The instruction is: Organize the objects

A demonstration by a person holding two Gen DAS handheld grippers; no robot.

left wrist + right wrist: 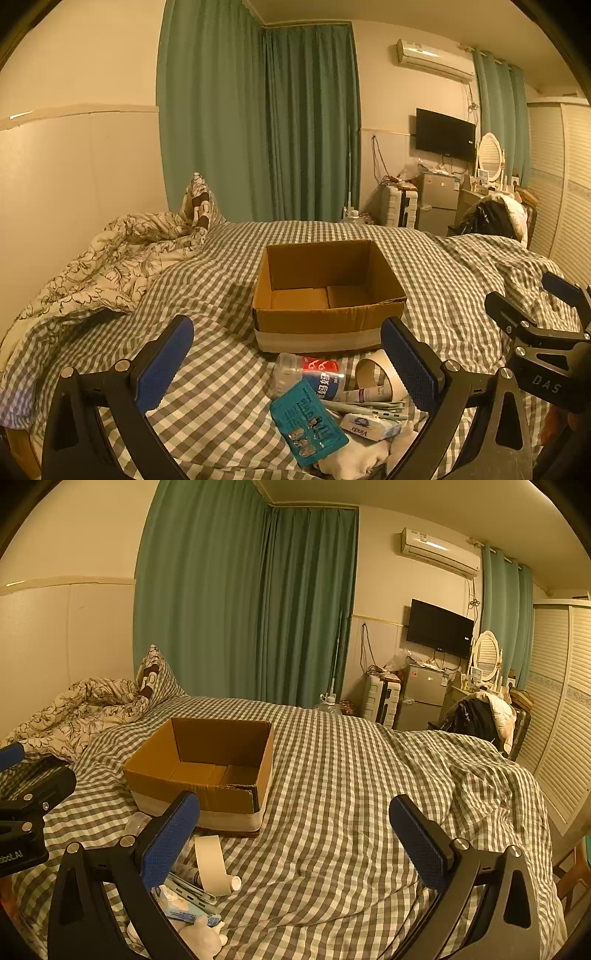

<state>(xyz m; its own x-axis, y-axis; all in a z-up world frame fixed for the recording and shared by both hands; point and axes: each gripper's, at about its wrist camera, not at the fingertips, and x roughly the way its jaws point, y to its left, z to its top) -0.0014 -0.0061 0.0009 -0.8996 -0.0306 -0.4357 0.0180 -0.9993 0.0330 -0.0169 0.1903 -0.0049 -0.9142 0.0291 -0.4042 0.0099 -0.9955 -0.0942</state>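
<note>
Open box (328,295) sits upright on the checked bed (221,266), approx mid-bed, nothing visible inside; its bare floor shows. Just in front of it, on the near side, lies a small pile: a plastic bottle (314,374) on its side w/ red-and-blue label, a tape roll (380,373) beside it on the right, a teal packet (308,424) tilted over the bottle's near end, a tissue pack (371,426) to the right of the packet, a thin tube (364,395) and some pale sticks between roll and tissues, and white cloth (354,461) nearest the camera. Left gripper (288,362) hovers over the pile w/ fingers spread wide, released, nothing between the blue pads; bottle and packet lie below the gap, not touched. Right gripper (295,838) is also spread wide and released, over bare checked cover right of the pile; in its view the roll (210,864) stands just right of its left finger and the box (207,771) is beyond, to the left. A crumpled floral quilt (110,266) is bunched at the bed's far left, well apart from the box.
</note>
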